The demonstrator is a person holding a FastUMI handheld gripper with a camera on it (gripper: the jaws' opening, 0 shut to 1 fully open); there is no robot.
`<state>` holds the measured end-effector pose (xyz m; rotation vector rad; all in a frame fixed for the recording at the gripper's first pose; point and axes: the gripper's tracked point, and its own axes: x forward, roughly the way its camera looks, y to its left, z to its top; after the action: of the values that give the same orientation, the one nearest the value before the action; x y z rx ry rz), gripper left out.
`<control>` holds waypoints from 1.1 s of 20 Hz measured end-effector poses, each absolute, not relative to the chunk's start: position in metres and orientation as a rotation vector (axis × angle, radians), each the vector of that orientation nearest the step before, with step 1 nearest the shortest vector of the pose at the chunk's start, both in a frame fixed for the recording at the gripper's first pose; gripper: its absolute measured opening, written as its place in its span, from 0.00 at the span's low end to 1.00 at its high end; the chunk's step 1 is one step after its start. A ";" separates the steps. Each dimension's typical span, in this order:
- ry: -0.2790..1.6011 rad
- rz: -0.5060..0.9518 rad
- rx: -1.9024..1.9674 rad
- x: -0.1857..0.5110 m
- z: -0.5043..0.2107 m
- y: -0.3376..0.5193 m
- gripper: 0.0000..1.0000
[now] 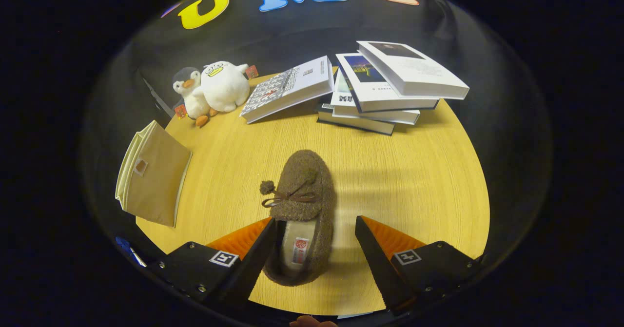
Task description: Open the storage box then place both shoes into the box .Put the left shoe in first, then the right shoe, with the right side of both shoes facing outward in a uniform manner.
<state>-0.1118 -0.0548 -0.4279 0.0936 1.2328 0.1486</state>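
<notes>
On the wooden table we note a brown shoe near the front edge, heel between our gripper's wide-spread, empty fingers, storage box at the left edge.

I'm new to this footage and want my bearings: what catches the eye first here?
A fuzzy brown shoe with a bow lies on the wooden table, its heel end between the gripper's open fingers, toe pointing away. Beyond it a stack of books sits at the table's far edge, with two plush penguins to their left. A beige storage box stands at the table's left edge.
</notes>
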 end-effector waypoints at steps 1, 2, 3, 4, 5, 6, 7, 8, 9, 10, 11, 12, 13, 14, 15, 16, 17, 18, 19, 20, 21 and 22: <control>1.255 0.147 0.094 -0.115 -0.437 -0.057 1.00; 1.278 0.140 0.085 -0.118 -0.445 -0.061 1.00; 1.297 0.134 0.082 -0.119 -0.452 -0.065 1.00; 1.308 0.127 0.086 -0.117 -0.458 -0.066 1.00; 1.315 0.120 0.090 -0.114 -0.462 -0.067 1.00; 1.321 0.111 0.094 -0.111 -0.467 -0.070 1.00; 1.321 0.108 0.100 -0.107 -0.470 -0.070 1.00; 1.325 0.103 0.104 -0.103 -0.475 -0.071 0.99; 1.336 0.104 0.108 -0.101 -0.480 -0.071 0.94; 1.351 0.102 0.108 -0.101 -0.485 -0.072 0.90; 1.364 0.112 0.125 -0.101 -0.488 -0.070 0.90; 1.370 0.114 0.136 -0.101 -0.491 -0.068 0.84; 1.374 0.119 0.161 -0.100 -0.493 -0.066 0.74; 1.380 0.136 0.211 -0.101 -0.494 -0.057 0.64; 1.392 0.129 0.231 -0.101 -0.495 -0.055 0.54; 1.383 0.100 0.238 -0.099 -0.492 -0.061 0.21; 1.387 0.097 0.235 -0.100 -0.492 -0.061 0.07; 1.385 0.106 0.221 -0.100 -0.488 -0.060 0.04; 1.370 0.112 0.204 -0.099 -0.483 -0.058 0.04; 1.353 0.113 0.188 -0.096 -0.475 -0.057 0.04; 1.332 0.120 0.184 -0.092 -0.464 -0.052 0.04; 1.308 0.138 0.190 -0.085 -0.452 -0.043 0.04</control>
<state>-0.0852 -0.0428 -0.4521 0.1900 1.3076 0.1384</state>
